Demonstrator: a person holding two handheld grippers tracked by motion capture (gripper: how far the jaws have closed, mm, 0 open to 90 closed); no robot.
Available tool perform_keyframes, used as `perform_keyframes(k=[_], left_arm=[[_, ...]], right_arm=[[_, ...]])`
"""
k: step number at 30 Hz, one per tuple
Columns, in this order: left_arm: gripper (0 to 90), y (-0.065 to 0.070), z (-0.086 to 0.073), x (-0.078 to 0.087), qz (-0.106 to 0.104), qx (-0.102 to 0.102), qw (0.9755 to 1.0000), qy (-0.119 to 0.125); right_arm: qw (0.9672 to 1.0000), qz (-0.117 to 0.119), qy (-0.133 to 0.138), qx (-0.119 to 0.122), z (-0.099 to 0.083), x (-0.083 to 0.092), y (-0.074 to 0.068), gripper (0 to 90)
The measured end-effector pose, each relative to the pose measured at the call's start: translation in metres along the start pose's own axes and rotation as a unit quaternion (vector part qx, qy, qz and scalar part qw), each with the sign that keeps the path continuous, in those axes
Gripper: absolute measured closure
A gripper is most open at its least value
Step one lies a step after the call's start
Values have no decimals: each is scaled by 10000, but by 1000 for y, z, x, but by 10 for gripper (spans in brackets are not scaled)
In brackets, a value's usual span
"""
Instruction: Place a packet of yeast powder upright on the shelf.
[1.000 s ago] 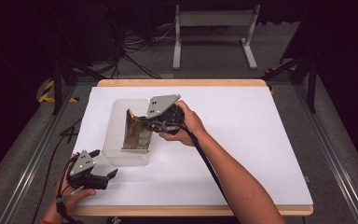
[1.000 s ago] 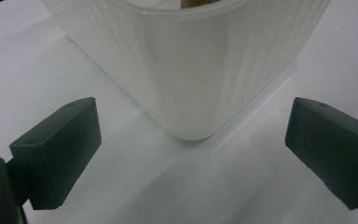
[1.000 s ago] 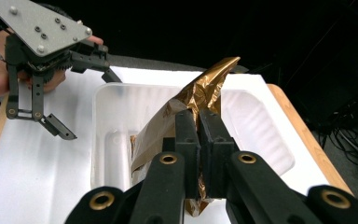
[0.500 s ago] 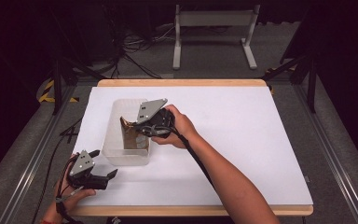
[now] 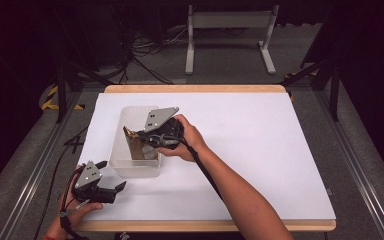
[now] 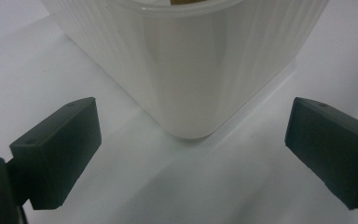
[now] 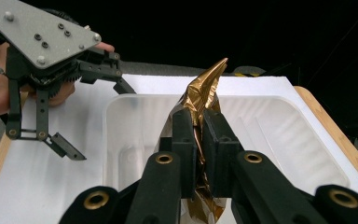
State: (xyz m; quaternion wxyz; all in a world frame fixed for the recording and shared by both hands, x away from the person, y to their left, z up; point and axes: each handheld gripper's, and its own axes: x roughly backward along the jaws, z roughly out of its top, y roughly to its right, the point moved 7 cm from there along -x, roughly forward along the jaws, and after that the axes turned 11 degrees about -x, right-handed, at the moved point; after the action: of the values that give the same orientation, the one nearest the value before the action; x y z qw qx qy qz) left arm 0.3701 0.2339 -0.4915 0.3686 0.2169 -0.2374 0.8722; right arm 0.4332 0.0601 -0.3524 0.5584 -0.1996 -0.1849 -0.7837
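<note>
Right, the gold packet (image 7: 200,140) is pinched between the pads of the right gripper (image 7: 199,140), the jaws drawn narrow around the crinkled foil. They have just been easing open a touch, yet the packet is between them and the pads press on it. Its pointed top sticks up above the fingertips, and its lower end hangs down inside the tub (image 7: 270,126), a pale, see-through plastic box with ribbed walls. From the high view the packet (image 5: 136,145) sits in the near half of the tub (image 5: 130,167), tilted, with the right gripper (image 5: 145,137) reaching in over the tub's right wall and the person's hand wrapped round its body, grey plate on top.

Moving outward, the tub stands on the white table (image 5: 260,150), toward its left side. Just beside the tub's near corner is the left gripper (image 5: 111,186), low on the table by the front edge, held in the person's other hand. Its own view looks straight at the rounded corner of the tub (image 6: 191,79), and there the left gripper (image 6: 191,154) has its jaws spread wide, one pad off to either side, nothing between them but bare table. The pads are clear of the tub wall, near it but apart.

Beyond the far edge, cables lie on the grey floor.
</note>
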Motion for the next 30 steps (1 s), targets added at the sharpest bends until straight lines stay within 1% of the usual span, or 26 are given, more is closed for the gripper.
perform_keyframes(k=[3, 5, 7, 12, 24, 27, 30], left_arm=[[43, 0, 0, 0, -2, 4, 10000, -4], [43, 0, 0, 0, -9, 0, 10000, -4], [43, 0, 0, 0, -6, -4, 10000, -6], [43, 0, 0, 0, -10, -2, 10000, 1], [43, 0, 0, 0, -5, -2, 10000, -7], [43, 0, 0, 0, -8, 2, 10000, -1], [43, 0, 0, 0, -4, 4, 10000, -8]], right_arm=[[10000, -40, 57, -54, 0, -2, 0, 816], [9999, -21, 104, -97, 1, -4, 0, 806], [9998, -57, 132, -124, 0, -5, 0, 797], [9997, -59, 190, -173, -1, -5, 1, 775], [9996, -169, 143, -148, -2, -4, 0, 727], [9996, -199, 127, -164, -2, -4, 1, 691], [9993, -336, 95, -137, -2, -4, 2, 645]])
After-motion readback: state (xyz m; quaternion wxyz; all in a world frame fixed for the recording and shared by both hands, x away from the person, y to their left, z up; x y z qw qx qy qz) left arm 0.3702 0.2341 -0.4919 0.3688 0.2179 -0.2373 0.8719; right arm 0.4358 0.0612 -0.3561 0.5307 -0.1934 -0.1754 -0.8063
